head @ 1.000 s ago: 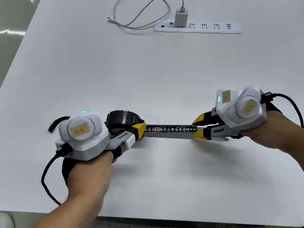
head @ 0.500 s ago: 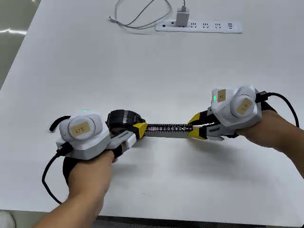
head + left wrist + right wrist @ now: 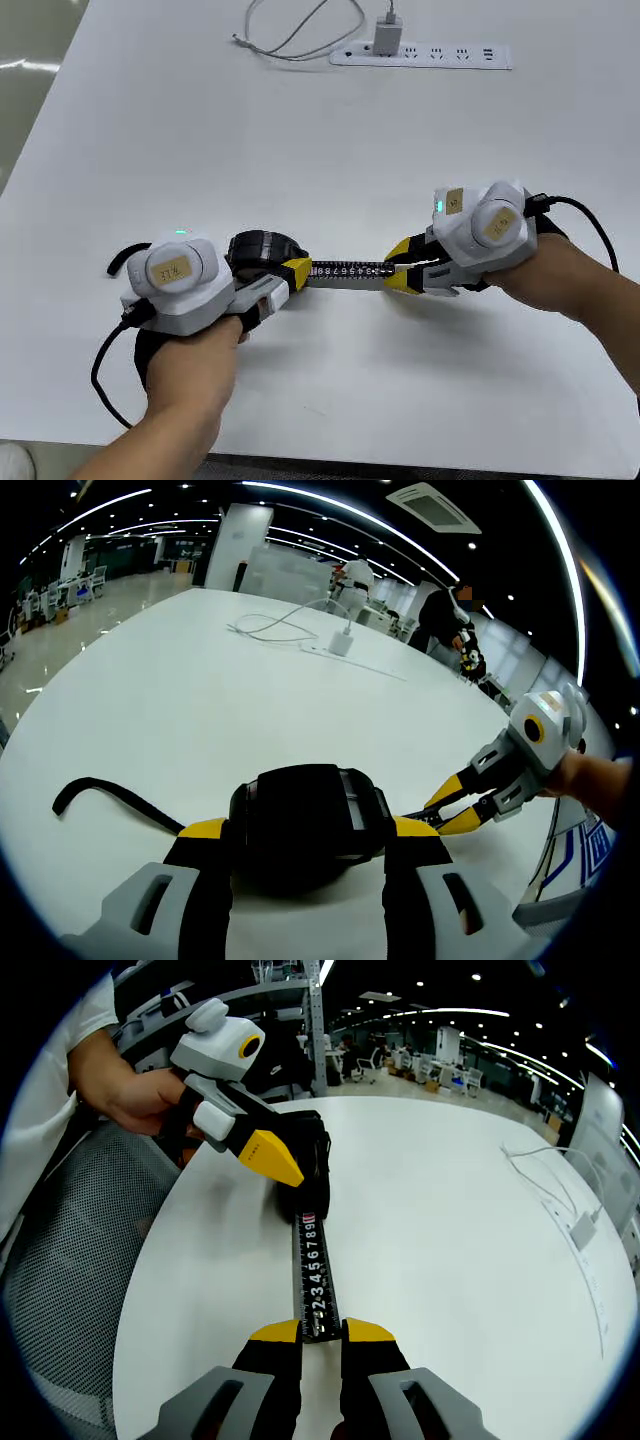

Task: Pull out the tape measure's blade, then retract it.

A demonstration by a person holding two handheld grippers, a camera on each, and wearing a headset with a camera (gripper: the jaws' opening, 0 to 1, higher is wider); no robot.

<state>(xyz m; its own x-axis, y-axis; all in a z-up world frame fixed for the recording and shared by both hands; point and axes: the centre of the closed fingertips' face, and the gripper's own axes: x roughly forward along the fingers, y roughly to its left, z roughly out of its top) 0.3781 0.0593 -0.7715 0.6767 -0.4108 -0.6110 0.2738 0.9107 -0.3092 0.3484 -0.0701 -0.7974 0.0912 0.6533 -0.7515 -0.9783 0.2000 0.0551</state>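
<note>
With the left gripper (image 3: pixel 283 277) clamped around the black tape measure case (image 3: pixel 258 250) on the white table (image 3: pixel 200 130), the right gripper (image 3: pixel 398 276), pinching the blade (image 3: pixel 345 271) tip, has edged closer, so retraction seems underway.

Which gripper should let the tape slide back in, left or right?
Right, probably. The right gripper is shut on the tip of the numbered steel blade, so it can guide it back. The left gripper is clamped on the black tape measure case, steadying it on the white table.
</note>
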